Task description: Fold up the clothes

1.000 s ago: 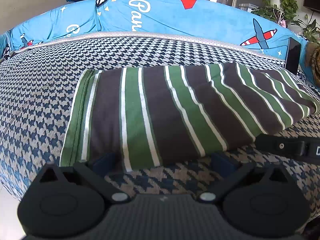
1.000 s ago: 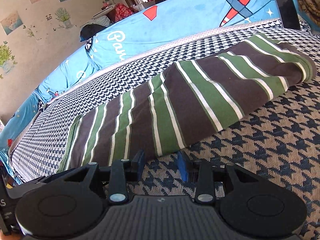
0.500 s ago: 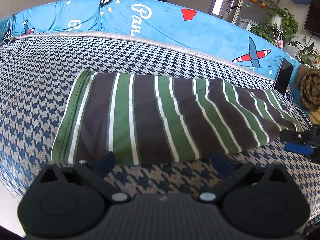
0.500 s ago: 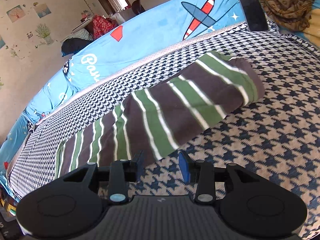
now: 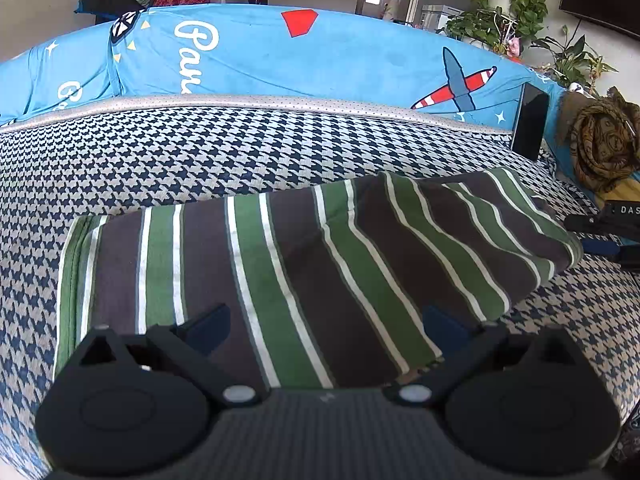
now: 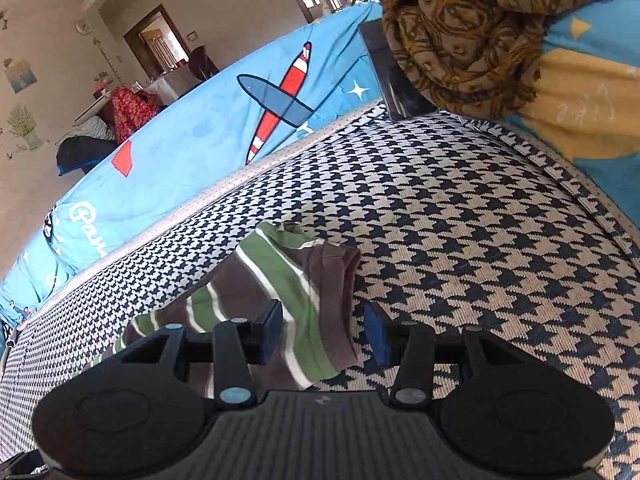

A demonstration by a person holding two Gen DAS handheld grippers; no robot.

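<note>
Inspecting the scene, you have no container in either view; the only bearing surface is the houndstooth cushion (image 5: 168, 160), and the striped garment (image 5: 304, 264) lies folded into a long band on it.

Your left gripper (image 5: 326, 326) stands with its jaws wide apart, nothing pressed between them. The garment lies directly ahead of and between its fingers, its near edge running under the tongs. Ahead of the garment and beyond the cushion is the blue airplane cover (image 5: 340, 56). To the right of your left tongs, past the garment's far end, your right gripper (image 5: 612, 240) shows at the frame edge.

In the right wrist view, your right gripper (image 6: 326, 336) has its jaws opening. The garment's end (image 6: 296, 292) sits between the fingers, nearer the left pad; whether that pad touches the cloth I cannot tell, and the right pad stands clear of it. Ahead and to the right of these tongs rests a brown patterned scarf (image 6: 468, 40).

Against the earlier frames: a second ago your right tongs sat before the middle of the band with no cloth between them. Your left tongs then lay short of the near edge; they now overlap it. The right end now looks more bunched.
</note>
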